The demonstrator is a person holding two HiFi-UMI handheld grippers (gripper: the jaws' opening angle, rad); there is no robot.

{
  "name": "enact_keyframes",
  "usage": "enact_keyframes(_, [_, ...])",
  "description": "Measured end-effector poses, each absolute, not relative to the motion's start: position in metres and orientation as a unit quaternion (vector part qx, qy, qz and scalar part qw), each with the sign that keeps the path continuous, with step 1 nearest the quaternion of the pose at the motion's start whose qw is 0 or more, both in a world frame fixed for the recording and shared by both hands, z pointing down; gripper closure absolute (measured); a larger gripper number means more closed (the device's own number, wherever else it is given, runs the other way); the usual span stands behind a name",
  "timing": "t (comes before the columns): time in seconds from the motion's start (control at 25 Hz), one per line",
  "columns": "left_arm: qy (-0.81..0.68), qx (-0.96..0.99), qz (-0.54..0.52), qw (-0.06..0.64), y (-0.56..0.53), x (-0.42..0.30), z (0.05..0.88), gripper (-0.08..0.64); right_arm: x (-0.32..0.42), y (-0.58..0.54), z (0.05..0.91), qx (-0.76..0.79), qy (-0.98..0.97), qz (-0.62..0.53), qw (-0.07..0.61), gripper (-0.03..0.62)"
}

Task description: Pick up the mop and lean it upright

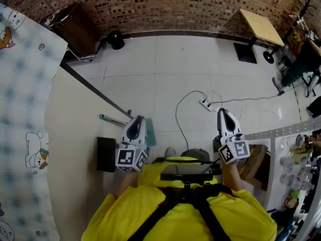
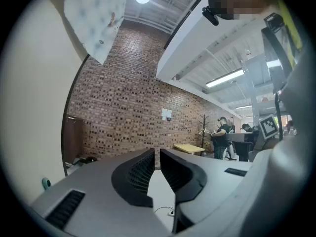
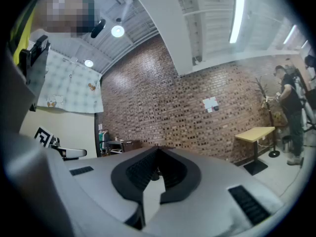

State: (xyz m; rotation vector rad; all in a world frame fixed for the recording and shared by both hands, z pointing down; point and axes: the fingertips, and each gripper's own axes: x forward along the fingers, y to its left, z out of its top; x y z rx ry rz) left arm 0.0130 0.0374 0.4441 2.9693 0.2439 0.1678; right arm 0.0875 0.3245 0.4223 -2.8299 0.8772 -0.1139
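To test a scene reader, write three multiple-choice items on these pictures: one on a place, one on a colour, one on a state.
1. The white plastic power strip lies: A on a table; B on the white tiled floor; C on a shelf.
2. The square wooden tabletop by the brick wall is: A red; B yellow; C black.
3. The right gripper is: A wide open; B shut on a mop; C shut, empty.
Key: B, tiles lie under it; B, its top shows yellow; C, its jaws meet with nothing between.
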Motion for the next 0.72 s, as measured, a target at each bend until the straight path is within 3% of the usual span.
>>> enact_keyframes(0.28, [0.026,0.995,0.052,0.084,-0.017,0.028,0.444,0.523,0.143,0.246,0.431,-0.927,0.362,-0.059,0.077,0.586])
enact_keyframes(0.48, [-0.094,0.992,0.042,0.074,-0.074,0.017,0.44,0.523,0.191,0.148,0.437,-0.871,0.481,-0.076,0.063,0.584])
enact_keyframes(0.56, [-0.154,0.985,0.034,0.064,-0.099,0.007,0.437,0.523,0.203,0.101,0.444,-0.838,0.536,-0.086,0.058,0.554])
enact_keyframes(0.72, [-0.295,0.953,0.021,0.066,-0.138,-0.031,0.432,0.523,0.198,-0.003,0.463,-0.744,0.658,-0.113,0.025,0.554])
